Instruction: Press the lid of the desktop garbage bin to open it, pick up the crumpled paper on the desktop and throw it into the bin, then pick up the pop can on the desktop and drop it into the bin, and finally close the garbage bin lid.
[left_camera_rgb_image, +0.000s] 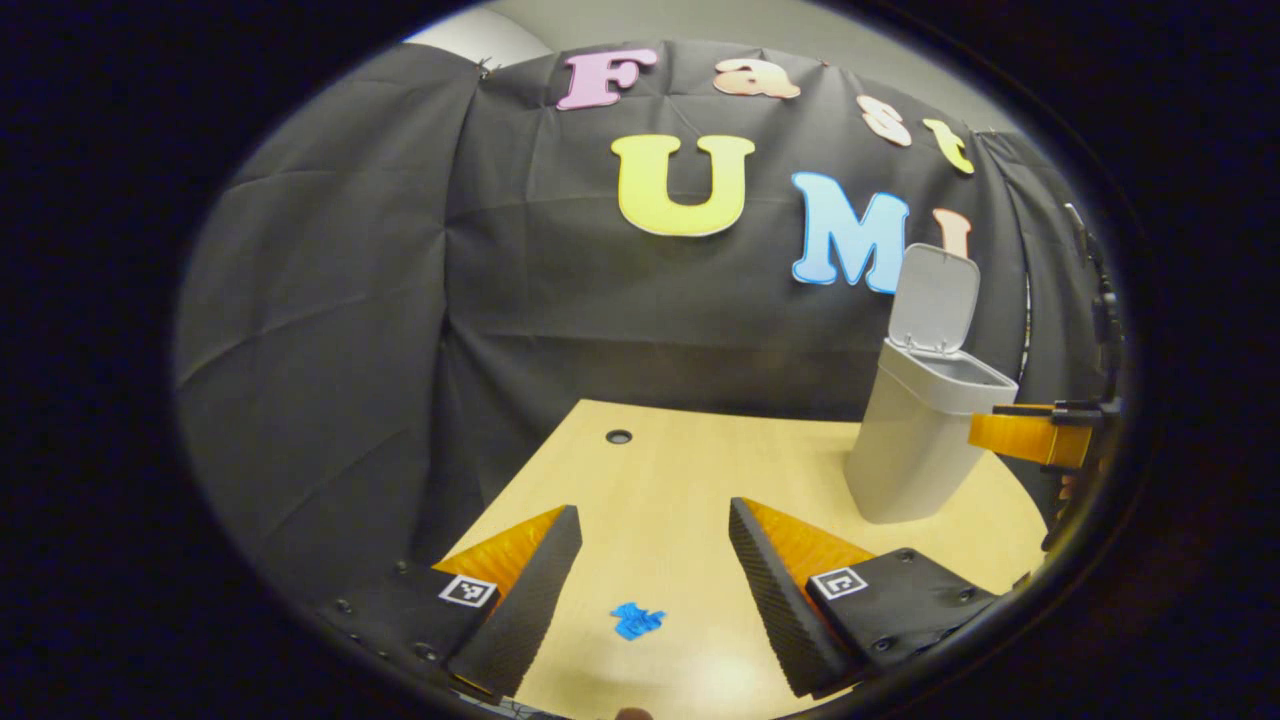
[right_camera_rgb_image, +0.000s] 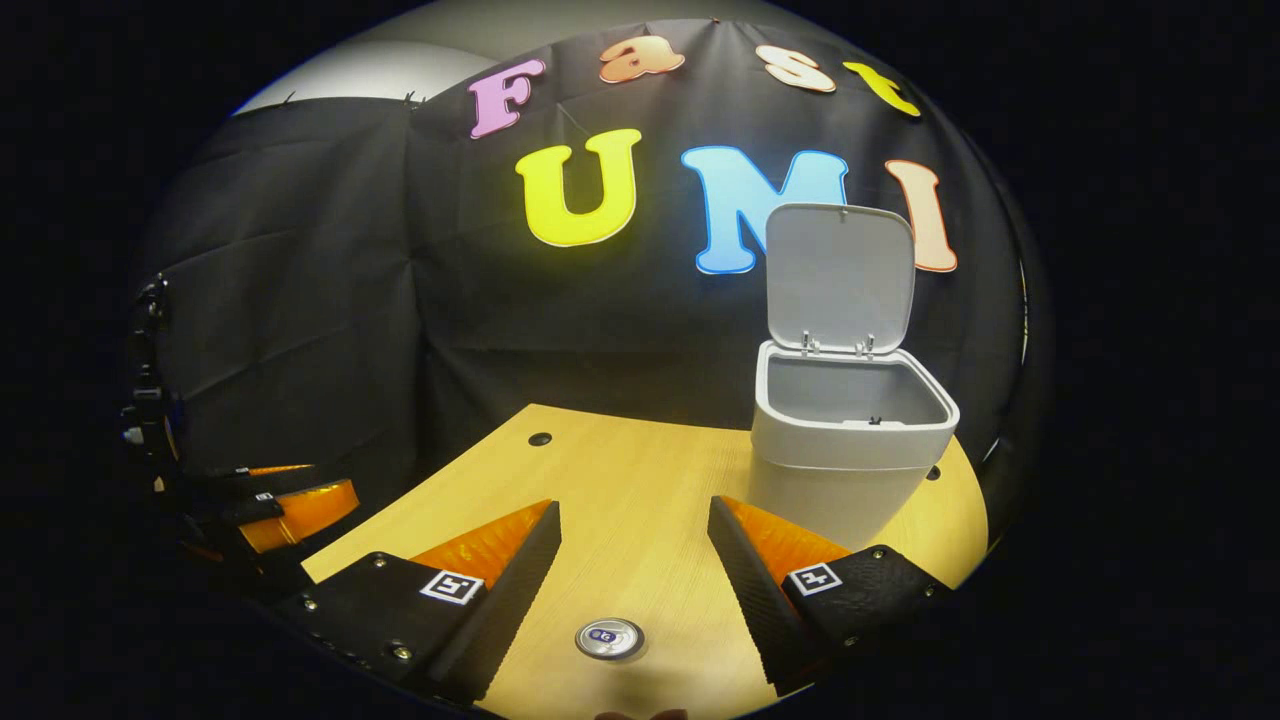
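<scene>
The grey desktop bin (left_camera_rgb_image: 920, 440) stands on the wooden table with its lid (left_camera_rgb_image: 935, 300) swung up and open. In the right gripper view the bin (right_camera_rgb_image: 850, 440) is just ahead, right of centre, and what shows of its inside looks bare under the raised lid (right_camera_rgb_image: 840, 275). A small blue crumpled paper (left_camera_rgb_image: 637, 620) lies on the table below my left gripper (left_camera_rgb_image: 655, 510), which is open and holds nothing. The pop can (right_camera_rgb_image: 610, 638) stands upright, its silver top showing below my right gripper (right_camera_rgb_image: 632, 506), also open and apart from it.
The table (left_camera_rgb_image: 680, 470) ends at the black cloth wall behind. A cable hole (left_camera_rgb_image: 619, 437) sits near the back edge. The right gripper (left_camera_rgb_image: 1040, 435) hovers beside the bin at the far right. The left gripper (right_camera_rgb_image: 290, 510) shows at the left of the table (right_camera_rgb_image: 640, 470).
</scene>
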